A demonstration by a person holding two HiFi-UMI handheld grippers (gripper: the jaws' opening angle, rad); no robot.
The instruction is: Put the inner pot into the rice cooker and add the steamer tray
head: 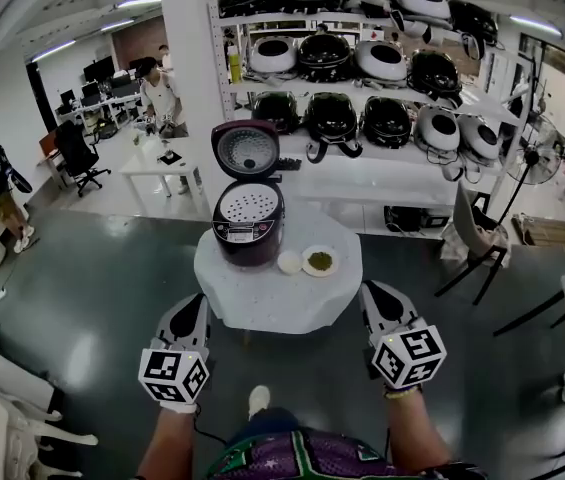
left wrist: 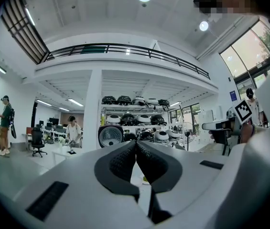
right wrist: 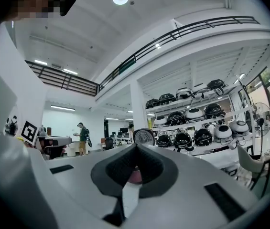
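Observation:
A dark red rice cooker [head: 247, 223] stands at the back left of a round white table [head: 262, 303]. Its lid [head: 246, 150] is raised upright. A white perforated steamer tray [head: 248, 205] lies in its mouth and hides whatever is below it. My left gripper [head: 199, 303] is shut and empty at the table's near left edge, well short of the cooker. At the near right edge my right gripper [head: 372, 290] is also shut and empty. The left gripper view has the closed jaws [left wrist: 135, 144] with the lid [left wrist: 111, 136] beyond. The right gripper [right wrist: 135, 149] points at the same lid [right wrist: 144, 136].
A small white bowl [head: 290, 261] and a plate of green stuff [head: 319, 261] sit right of the cooker. Behind the table are a white column [head: 187, 48] and shelves [head: 362, 68] of several cookers. A black chair [head: 477, 243] stands to the right. People stand far off at the left.

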